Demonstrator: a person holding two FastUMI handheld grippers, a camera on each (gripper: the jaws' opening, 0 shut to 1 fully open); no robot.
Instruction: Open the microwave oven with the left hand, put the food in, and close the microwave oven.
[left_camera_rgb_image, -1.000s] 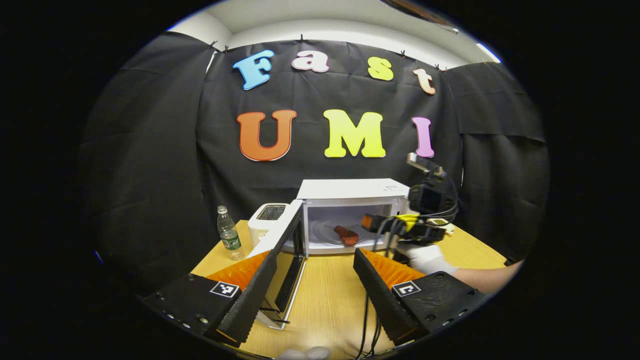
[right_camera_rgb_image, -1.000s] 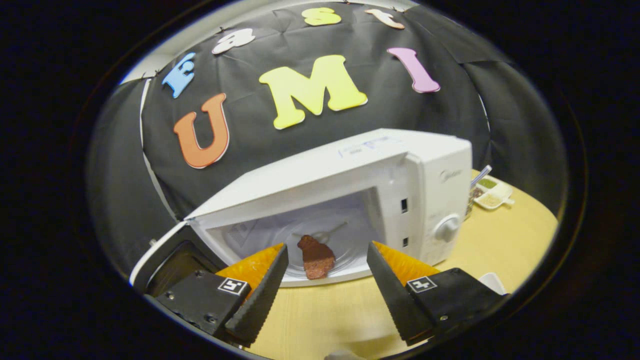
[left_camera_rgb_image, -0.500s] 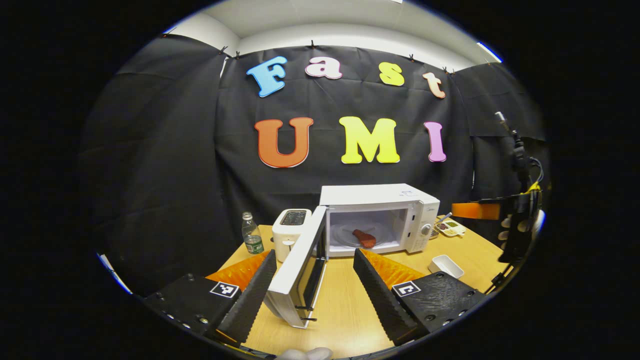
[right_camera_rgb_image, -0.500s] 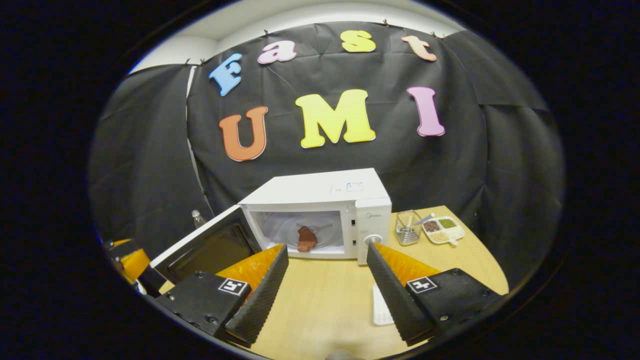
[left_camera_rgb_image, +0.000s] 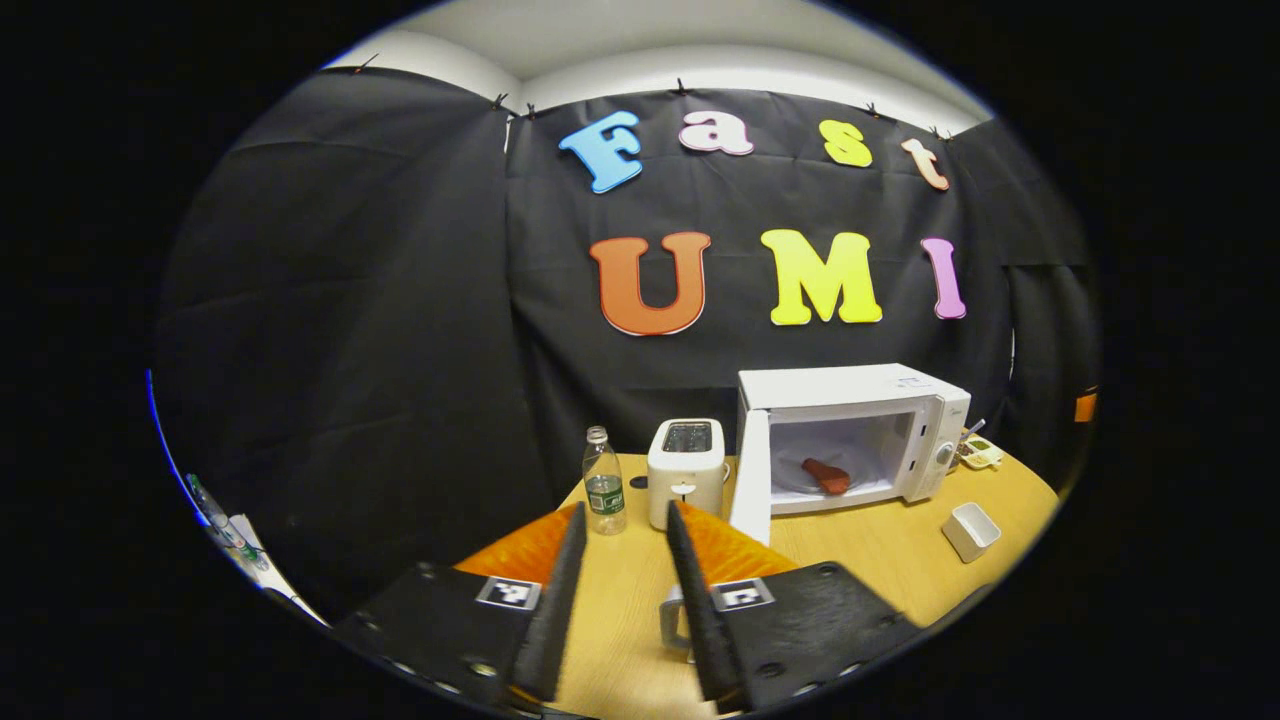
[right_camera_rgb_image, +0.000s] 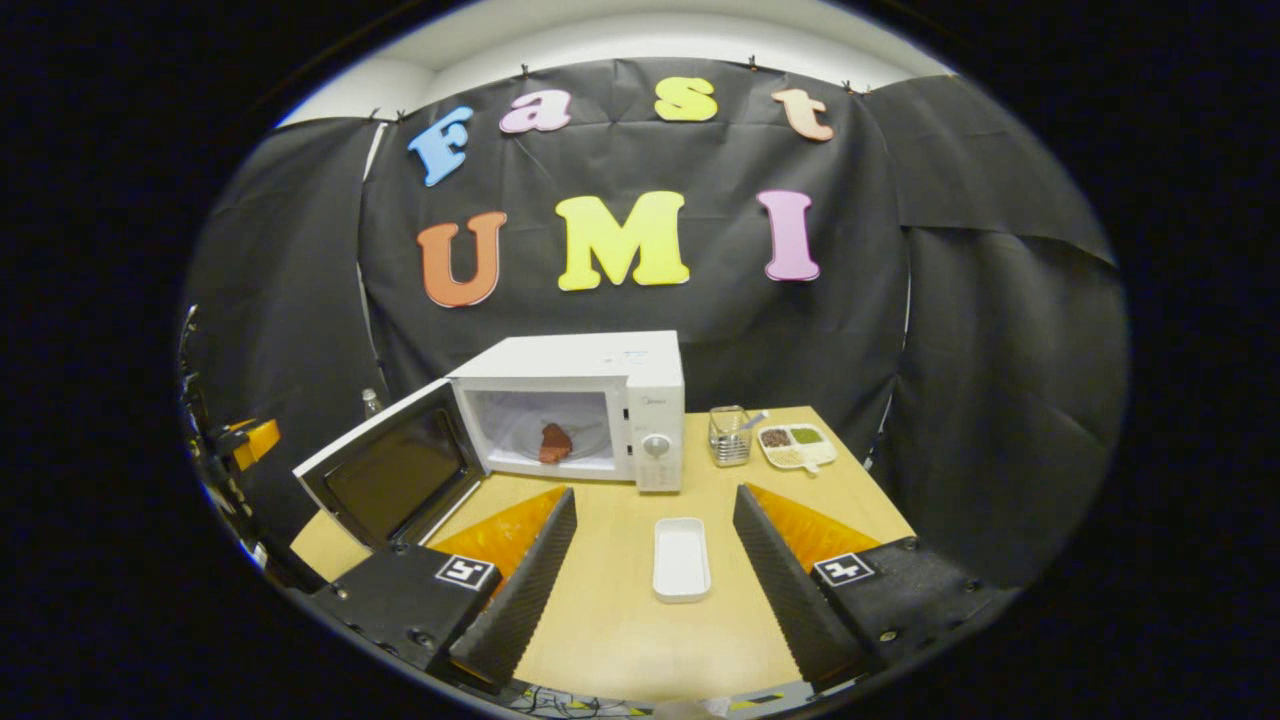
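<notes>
The white microwave (left_camera_rgb_image: 850, 390) stands at the back of the wooden table with its door (left_camera_rgb_image: 750, 480) swung open, edge-on to me in the left gripper view. A red-brown piece of food (left_camera_rgb_image: 825, 475) lies on the plate inside. My left gripper (left_camera_rgb_image: 624, 508) hovers well short of the door with a narrow gap between its fingers and nothing in it. In the right gripper view the microwave (right_camera_rgb_image: 600, 365), its open door (right_camera_rgb_image: 390, 475) and the food (right_camera_rgb_image: 555, 442) sit far ahead. My right gripper (right_camera_rgb_image: 652, 495) is wide open and holds nothing, above the table.
A white toaster (left_camera_rgb_image: 685, 470) and a water bottle (left_camera_rgb_image: 603, 482) stand left of the microwave. An oblong white dish (right_camera_rgb_image: 681, 557) lies on the table (right_camera_rgb_image: 620, 620) in front of my right gripper. A wire holder (right_camera_rgb_image: 730, 437) and a divided dish (right_camera_rgb_image: 797, 445) sit right of the microwave.
Both grippers have drawn back from the microwave, leaving the food inside. The left gripper has swung left and its fingers have narrowed. The door stays open.
</notes>
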